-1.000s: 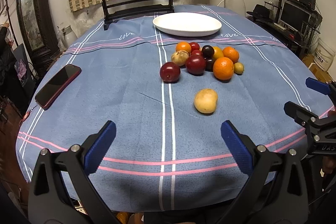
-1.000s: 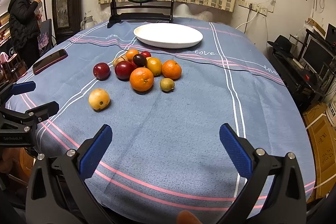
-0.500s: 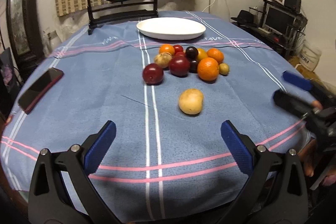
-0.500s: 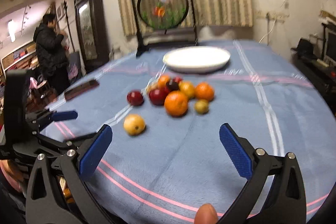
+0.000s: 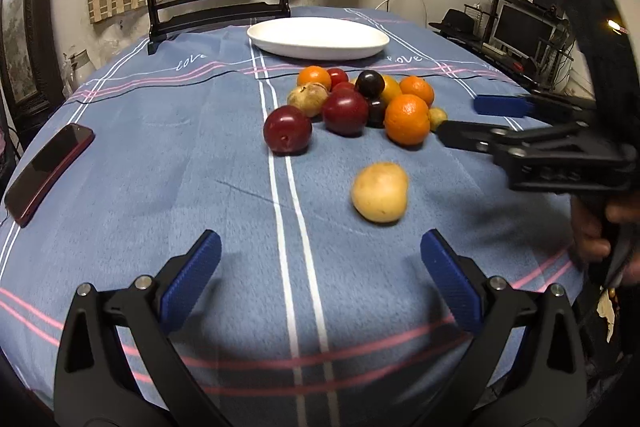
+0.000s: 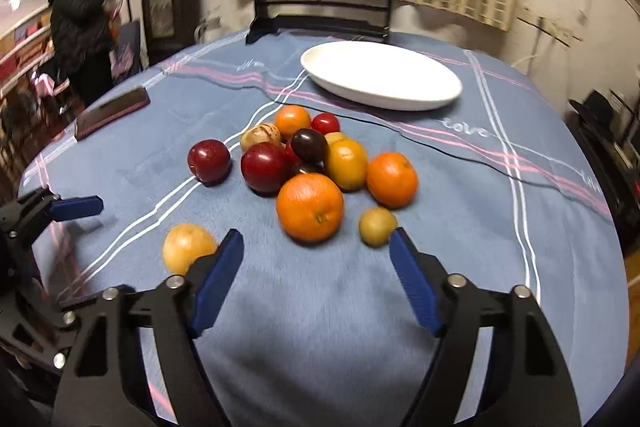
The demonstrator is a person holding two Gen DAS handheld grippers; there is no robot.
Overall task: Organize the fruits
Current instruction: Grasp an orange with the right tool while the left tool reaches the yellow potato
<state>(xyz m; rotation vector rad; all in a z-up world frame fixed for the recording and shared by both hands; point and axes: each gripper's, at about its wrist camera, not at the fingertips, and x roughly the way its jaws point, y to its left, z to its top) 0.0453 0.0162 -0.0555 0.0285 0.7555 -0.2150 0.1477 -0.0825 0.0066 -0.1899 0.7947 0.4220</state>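
1. Fruit pile (image 6: 316, 167) sits mid-table on the blue cloth (image 6: 320, 307), just short of the white oval plate (image 6: 380, 77), whose long axis runs crosswise.
2. Yellow fruit (image 5: 380, 193) lies apart.
3. Cloth reads "love".
4. Left gripper (image 5: 320, 279) gapes, empty; right gripper (image 6: 316, 259) has just been closing, nothing between.

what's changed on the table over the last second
The right gripper moved in toward the fruit pile, its jaws closing partway with nothing between them. The left gripper eased closer to the yellow fruit, open. Fruit, plate and phone stayed put.

Three oranges (image 6: 310, 207), one white plate (image 6: 380, 77) (empty), one phone (image 5: 48, 171)
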